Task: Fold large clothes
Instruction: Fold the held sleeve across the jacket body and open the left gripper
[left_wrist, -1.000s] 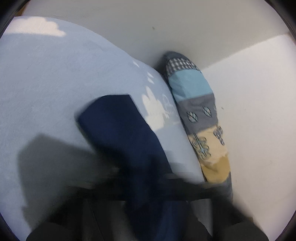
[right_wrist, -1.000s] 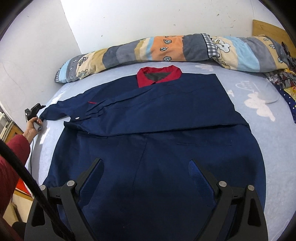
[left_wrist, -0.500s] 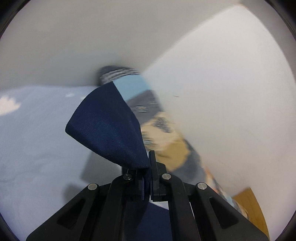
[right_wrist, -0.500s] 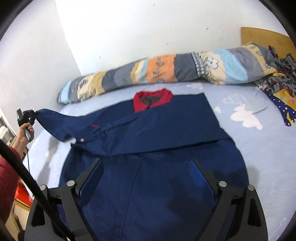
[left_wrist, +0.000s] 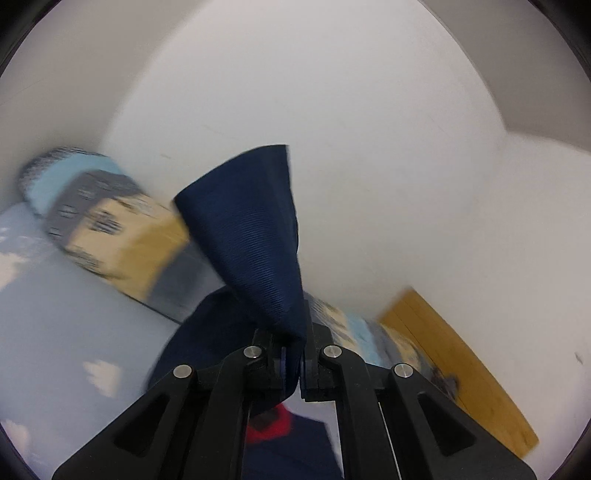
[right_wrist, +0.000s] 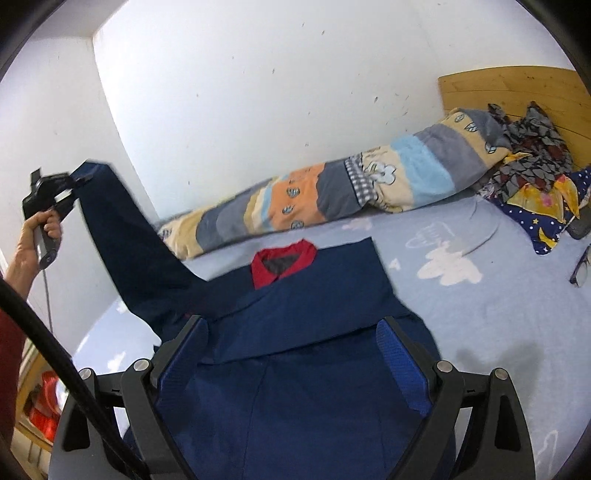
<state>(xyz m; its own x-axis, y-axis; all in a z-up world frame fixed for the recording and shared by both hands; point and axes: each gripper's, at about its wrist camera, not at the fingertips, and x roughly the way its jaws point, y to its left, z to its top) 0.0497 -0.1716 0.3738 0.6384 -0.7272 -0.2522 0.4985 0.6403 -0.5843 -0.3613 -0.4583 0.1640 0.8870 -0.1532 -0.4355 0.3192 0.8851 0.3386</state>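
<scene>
A large navy jacket (right_wrist: 317, 325) with a red collar (right_wrist: 284, 260) lies spread on the light blue bed sheet (right_wrist: 498, 314). My left gripper (left_wrist: 293, 356) is shut on the cuff of the jacket's navy sleeve (left_wrist: 251, 236) and holds it raised in the air. In the right wrist view that gripper (right_wrist: 64, 186) is high at the left, with the sleeve (right_wrist: 136, 251) stretched up from the jacket. My right gripper (right_wrist: 291, 358) is open and empty, hovering over the jacket's lower body.
A rolled striped quilt (right_wrist: 332, 195) lies along the white wall behind the jacket. Patterned clothes (right_wrist: 532, 162) and a wooden headboard (right_wrist: 517, 92) are at the right. Glasses (right_wrist: 581, 266) lie at the sheet's right edge.
My left gripper has lifted the sleeve off the sheet and raised it high. The right gripper has tilted up, staying open over the jacket.
</scene>
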